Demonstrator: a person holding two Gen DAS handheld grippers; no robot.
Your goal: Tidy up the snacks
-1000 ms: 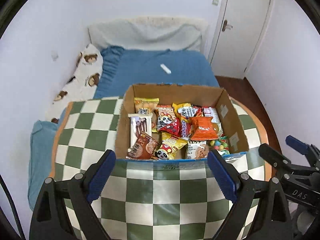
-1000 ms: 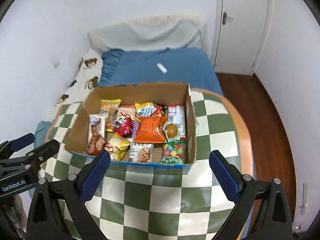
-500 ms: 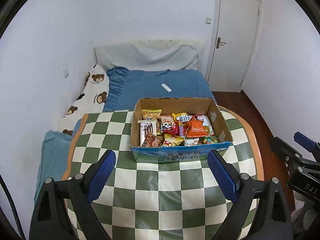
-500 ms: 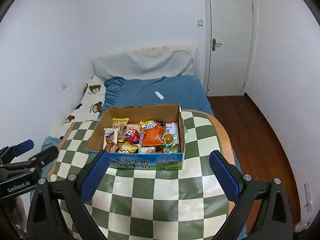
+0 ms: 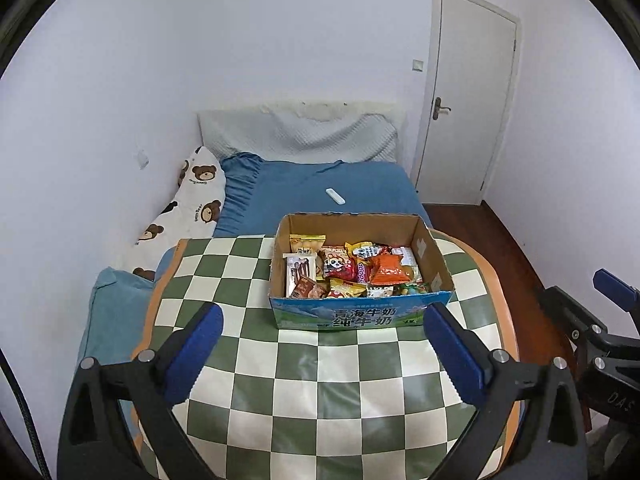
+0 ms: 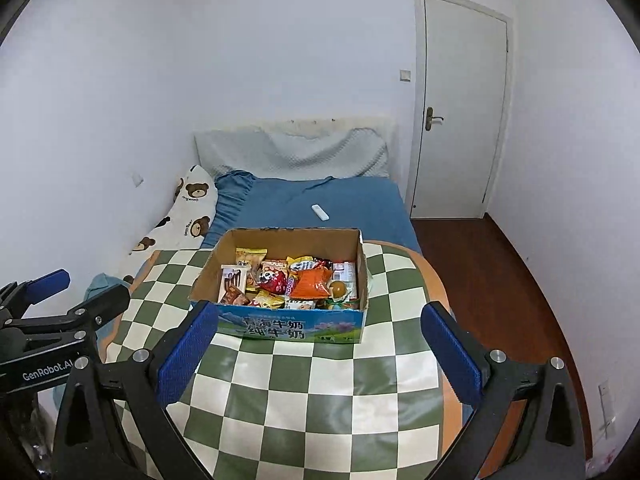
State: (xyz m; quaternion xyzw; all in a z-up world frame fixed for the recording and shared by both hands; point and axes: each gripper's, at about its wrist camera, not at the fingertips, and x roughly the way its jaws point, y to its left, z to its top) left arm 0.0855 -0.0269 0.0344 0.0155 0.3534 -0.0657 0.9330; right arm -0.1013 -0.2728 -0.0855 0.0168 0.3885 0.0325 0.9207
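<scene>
**Snacks boxed on the table, both grippers held back from them**

Snacks (image 5: 352, 272) lie packed in an open cardboard box (image 5: 436, 264) standing on the far half of a round table (image 5: 312, 400) with a green-and-white checked cloth. Beyond the table is a bed (image 5: 320, 196) with a blue sheet, a bear-print pillow (image 5: 188, 208) along the wall and a small white remote (image 5: 335, 196) on the sheet. A white door (image 5: 468, 100) stands shut at the right.

The box sits ahead of and between the blue pads of each gripper, well apart from them, with bare cloth in the gap. The left gripper (image 5: 320, 344) has its jaws opening, nothing between them. The right gripper (image 6: 316, 348) has its jaws spread wide and holds nothing; it shows at the right edge of the left view.

Inside the box, an orange bag (image 5: 386, 270) lies right of centre, a red panda-print pack (image 5: 338, 266) in the middle, a white chocolate-stick pack (image 5: 298, 270) at the left, a yellow pack (image 5: 306, 244) at the back left and coloured sweets (image 5: 412, 289) in the front right corner
</scene>
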